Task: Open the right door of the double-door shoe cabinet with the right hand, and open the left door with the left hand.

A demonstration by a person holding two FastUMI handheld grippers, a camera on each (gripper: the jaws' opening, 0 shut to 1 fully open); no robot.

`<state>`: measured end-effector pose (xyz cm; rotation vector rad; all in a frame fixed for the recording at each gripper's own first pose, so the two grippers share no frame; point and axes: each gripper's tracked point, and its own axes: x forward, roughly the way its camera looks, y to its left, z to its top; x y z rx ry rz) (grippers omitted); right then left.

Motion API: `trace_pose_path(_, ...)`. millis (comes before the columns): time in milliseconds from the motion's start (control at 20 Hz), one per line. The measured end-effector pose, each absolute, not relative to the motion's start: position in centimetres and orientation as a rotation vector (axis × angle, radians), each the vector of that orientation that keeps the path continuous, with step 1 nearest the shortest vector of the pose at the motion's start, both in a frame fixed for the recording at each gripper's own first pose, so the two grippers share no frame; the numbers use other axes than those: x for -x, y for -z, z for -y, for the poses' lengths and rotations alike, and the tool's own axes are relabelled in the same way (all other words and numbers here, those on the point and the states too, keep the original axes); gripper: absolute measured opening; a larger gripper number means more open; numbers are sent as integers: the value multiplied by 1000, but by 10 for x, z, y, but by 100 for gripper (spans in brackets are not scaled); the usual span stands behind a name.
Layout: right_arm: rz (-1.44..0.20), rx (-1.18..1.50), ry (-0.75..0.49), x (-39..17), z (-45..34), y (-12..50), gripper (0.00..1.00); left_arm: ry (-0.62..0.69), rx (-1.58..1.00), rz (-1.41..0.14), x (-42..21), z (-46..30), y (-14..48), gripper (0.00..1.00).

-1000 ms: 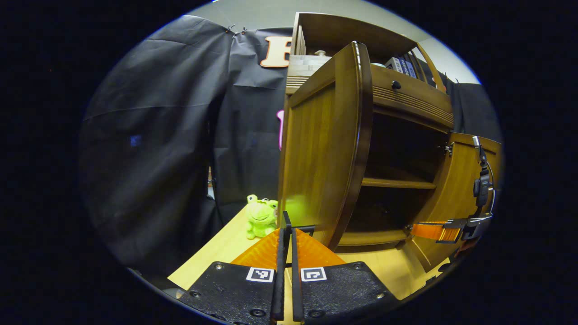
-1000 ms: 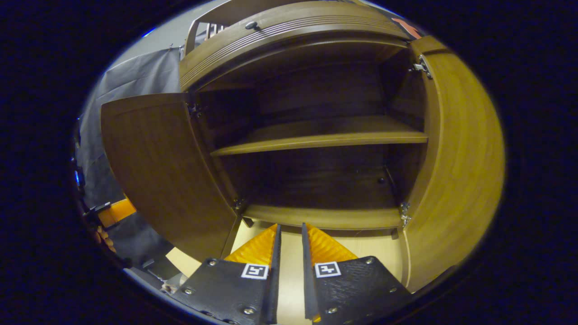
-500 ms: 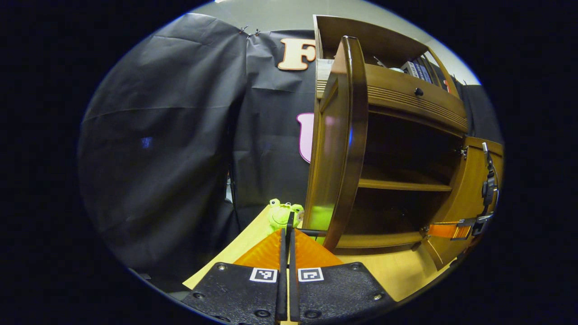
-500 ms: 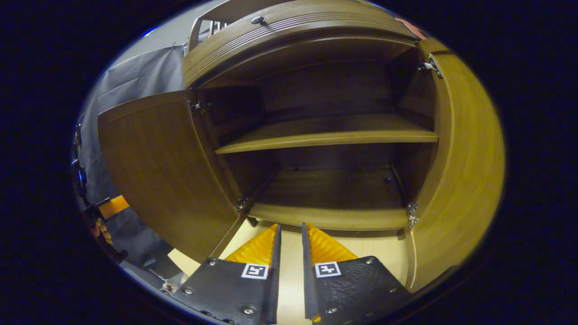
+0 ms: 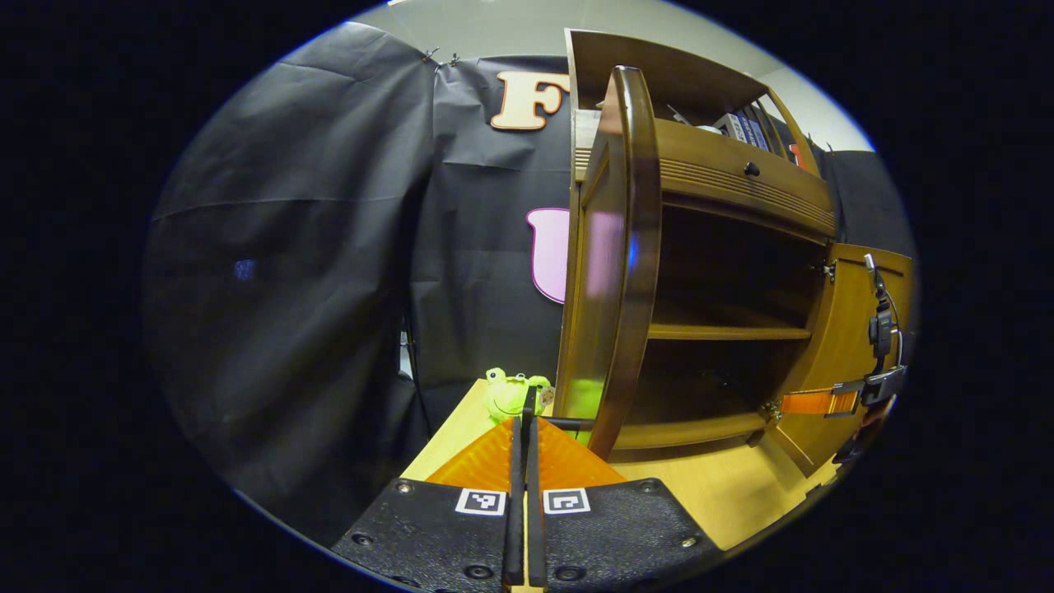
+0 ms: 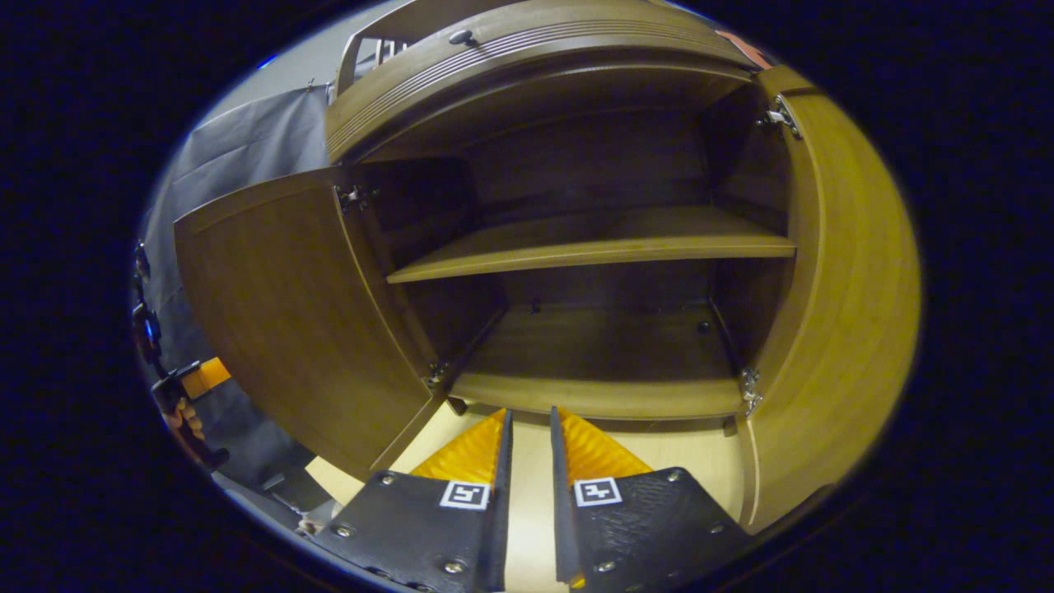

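- Frog toy [image 5: 512,394], small, green, soft; sits on desk [image 5: 725,511] just beside left door's lower edge, not part of the job.
- Left hand-held gripper [image 5: 524,445]: fingers together, tips w/ a thin dark bar running from them to left door's [image 5: 613,247] lower corner; can't tell if fingers press anything. Door edge-on here, swung wide.
- Left door again in right gripper view [image 6: 288,321]: inner face showing, hinges at top & bottom.
- Shoe cabinet [image 6: 593,247]: stands on desk, both doors open, one shelf, empty inside.
- Right hand-held gripper [image 6: 527,449]: fingers slightly apart, holding nothing, low before the cabinet's bottom board, over desk.
- Right door [image 6: 832,288]: swung out fully.
- Handling, my guess: rigid wood panels, glossy so slick to pinch, moderately heavy, swing on hinges. Best hold = free vertical edge away from hinges; follow the arc, don't force past hinge stop.
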<state>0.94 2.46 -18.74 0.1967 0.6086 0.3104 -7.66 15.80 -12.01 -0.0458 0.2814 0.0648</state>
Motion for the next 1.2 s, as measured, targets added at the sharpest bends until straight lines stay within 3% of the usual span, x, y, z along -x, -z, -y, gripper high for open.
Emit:
trace_pose_path(450,-598,-195,-297,-11,-18,185,23,-122,69,-270,86,-176,115,1)
trace_pose_path(500,-599,-195,-296,-10,-17,186,23,-125,80,-272,91,-176,115,6)
trace_pose_path(550,-602,-195,-296,-10,-16,186,23,-130,85,-270,95,-178,113,1)
trace_pose_path(600,-605,-193,-297,-9,-16,188,23,-138,84,-270,98,-179,111,6)
trace_pose_path(650,-606,-190,-299,-10,-16,188,27,-147,78,-274,101,-179,110,1)
trace_pose_path(700,-605,-190,-300,-9,-16,188,23,-156,71,-274,105,-180,107,6)
trace_pose_path(750,-604,-194,-303,-10,-16,187,23,-164,67,-267,108,-179,100,1)
trace_pose_path(950,-589,-194,-300,-11,-14,181,23,-168,47,-177,116,-170,51,1)
trace_pose_path(1000,-573,-183,-291,-12,-10,177,27,-164,39,-150,117,-167,36,1)
trace_pose_path(1050,-557,-174,-284,-13,-8,173,23,-154,34,-126,117,-163,22,1)
trace_pose_path(1200,-501,-154,-260,-16,4,153,23,-135,15,-53,119,-150,-19,1)
